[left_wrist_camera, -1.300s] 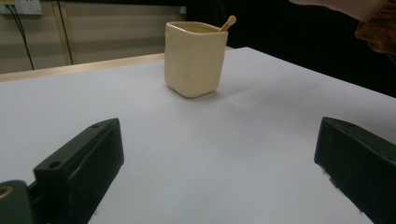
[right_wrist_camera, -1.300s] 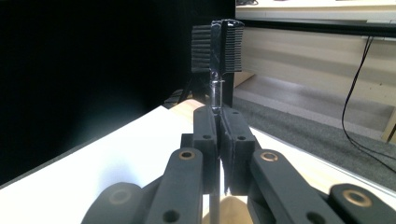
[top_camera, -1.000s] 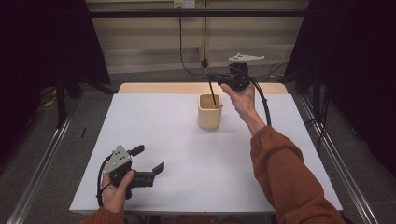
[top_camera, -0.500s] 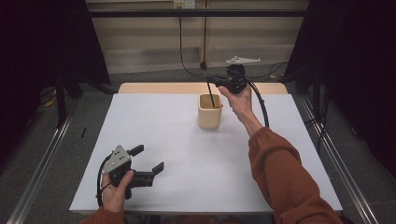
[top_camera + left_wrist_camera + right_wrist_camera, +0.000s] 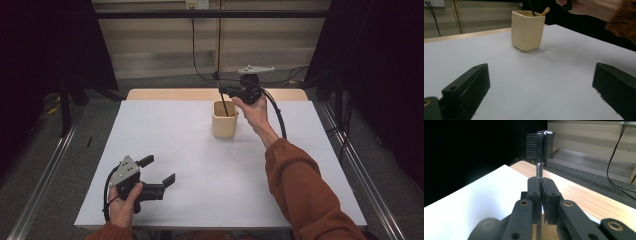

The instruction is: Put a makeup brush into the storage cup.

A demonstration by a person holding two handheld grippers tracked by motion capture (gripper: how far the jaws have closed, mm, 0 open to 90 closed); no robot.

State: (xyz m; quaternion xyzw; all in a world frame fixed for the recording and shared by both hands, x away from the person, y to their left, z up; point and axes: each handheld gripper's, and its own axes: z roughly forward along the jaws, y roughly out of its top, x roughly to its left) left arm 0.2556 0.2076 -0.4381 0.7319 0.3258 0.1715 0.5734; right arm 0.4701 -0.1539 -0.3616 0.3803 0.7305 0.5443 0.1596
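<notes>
Two claws are in play, and only one is working. The right claw [image 5: 223, 91] has its jaws pressed together on the thin black handle of a brush [image 5: 540, 142]; in the right gripper view the ribbed, bristled head stands above the jaws, while in the high view the handle's lower end dips into the cream cup [image 5: 224, 120] near the far side of the desk [image 5: 165, 150]. The left claw [image 5: 159, 170] rests near the front edge, well apart from the cup, its jaws spread wide with nothing between them.

The main risk, as I judge it, is the cup tipping. It looks light and stands free on the smooth white surface, and the handle enters at a slant, so a sideways pull or a push against the inner wall could drag or topple it. The grip also sits on a narrow shaft, so the brush might pivot between the pads or slip if it catches on the rim. With the left claw so far off, nothing steadies the cup.

In the left gripper view the cup [image 5: 527, 30] holds the dark handle and a pale wooden stick [image 5: 545, 11] leaning at the rim. What else lies inside cannot be told.
</notes>
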